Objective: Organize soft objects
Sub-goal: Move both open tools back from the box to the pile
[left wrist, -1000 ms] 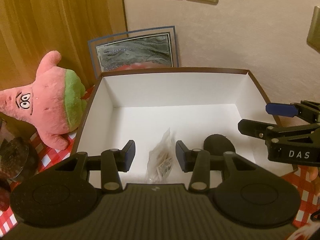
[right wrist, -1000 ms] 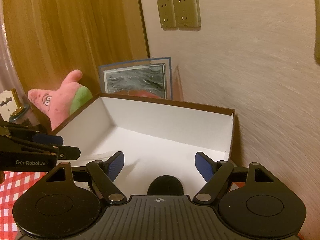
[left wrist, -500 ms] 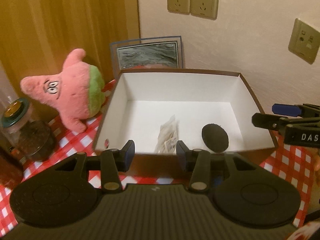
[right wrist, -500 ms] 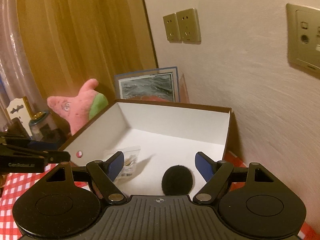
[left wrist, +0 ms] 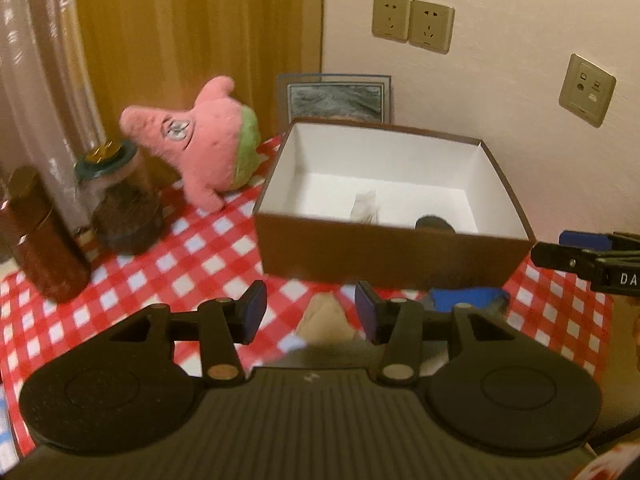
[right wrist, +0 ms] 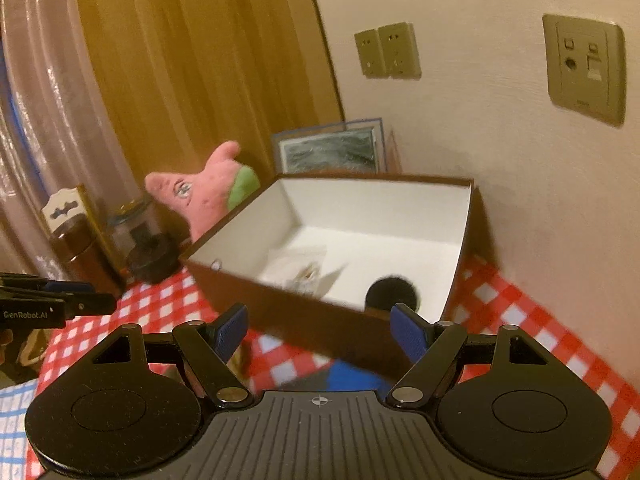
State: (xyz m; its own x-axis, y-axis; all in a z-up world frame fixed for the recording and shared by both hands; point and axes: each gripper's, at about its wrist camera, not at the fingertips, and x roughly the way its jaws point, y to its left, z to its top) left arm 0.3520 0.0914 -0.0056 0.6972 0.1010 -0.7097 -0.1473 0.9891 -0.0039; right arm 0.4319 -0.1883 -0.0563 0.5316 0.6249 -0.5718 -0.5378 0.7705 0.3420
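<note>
A brown box (left wrist: 392, 256) with a white inside stands on the red checked cloth by the wall; it also shows in the right wrist view (right wrist: 304, 312). Inside it lie a clear packet (left wrist: 365, 208) and a black round soft thing (right wrist: 391, 292). A pink plush star (left wrist: 200, 148) stands left of the box. A tan soft thing (left wrist: 325, 318) and a blue one (left wrist: 464, 298) lie in front of the box. My left gripper (left wrist: 310, 310) is open and empty above the tan thing. My right gripper (right wrist: 318, 330) is open and empty before the box.
A dark jar with a green lid (left wrist: 120, 200) and a brown canister (left wrist: 40, 236) stand at the left. A framed picture (left wrist: 336, 98) leans on the wall behind the box. Sockets (left wrist: 412, 24) are on the wall.
Both grippers have pulled back from over the box toward the table's front. The box now sits further off, and the tan and blue things have come into view.
</note>
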